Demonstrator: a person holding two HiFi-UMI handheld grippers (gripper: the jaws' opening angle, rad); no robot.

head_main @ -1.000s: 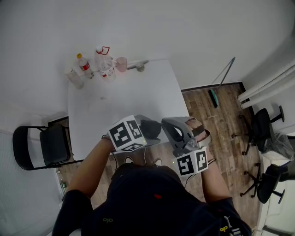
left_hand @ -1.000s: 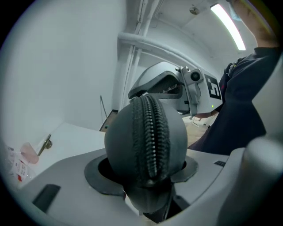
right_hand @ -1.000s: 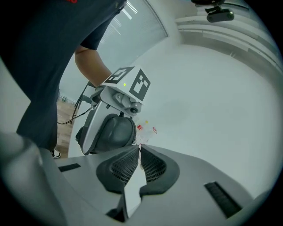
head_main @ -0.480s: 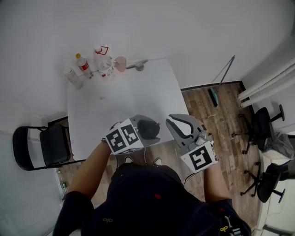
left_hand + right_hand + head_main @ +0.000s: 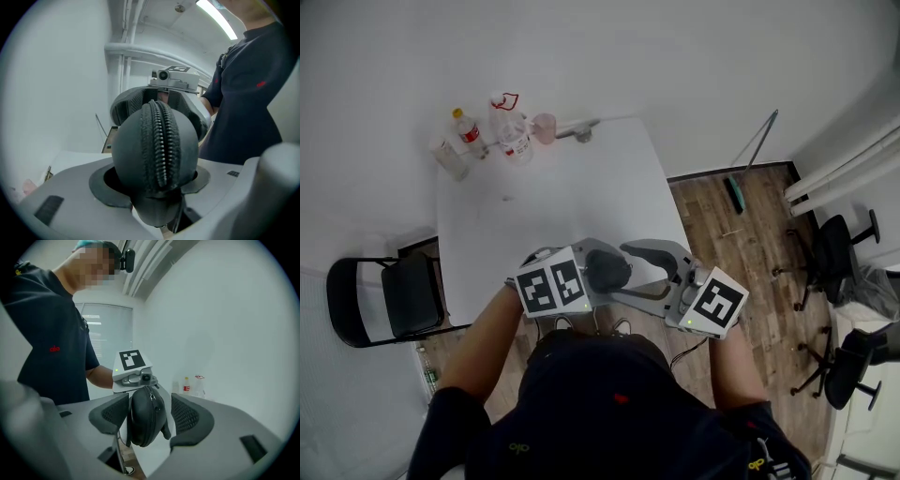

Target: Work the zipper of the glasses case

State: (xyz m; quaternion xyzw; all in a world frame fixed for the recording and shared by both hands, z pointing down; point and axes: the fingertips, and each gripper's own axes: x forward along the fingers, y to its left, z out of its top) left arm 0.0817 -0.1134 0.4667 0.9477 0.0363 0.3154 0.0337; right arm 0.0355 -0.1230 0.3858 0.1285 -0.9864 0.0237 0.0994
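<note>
I held the glasses case [image 5: 607,269] clamped in the left gripper [image 5: 154,183] just off the table's [image 5: 553,187] near edge, its zipper [image 5: 161,140] apparently shut along the visible run, while the right gripper [image 5: 147,416], jaws just opened, straddled its end unpressed, so the pull remained.
</note>
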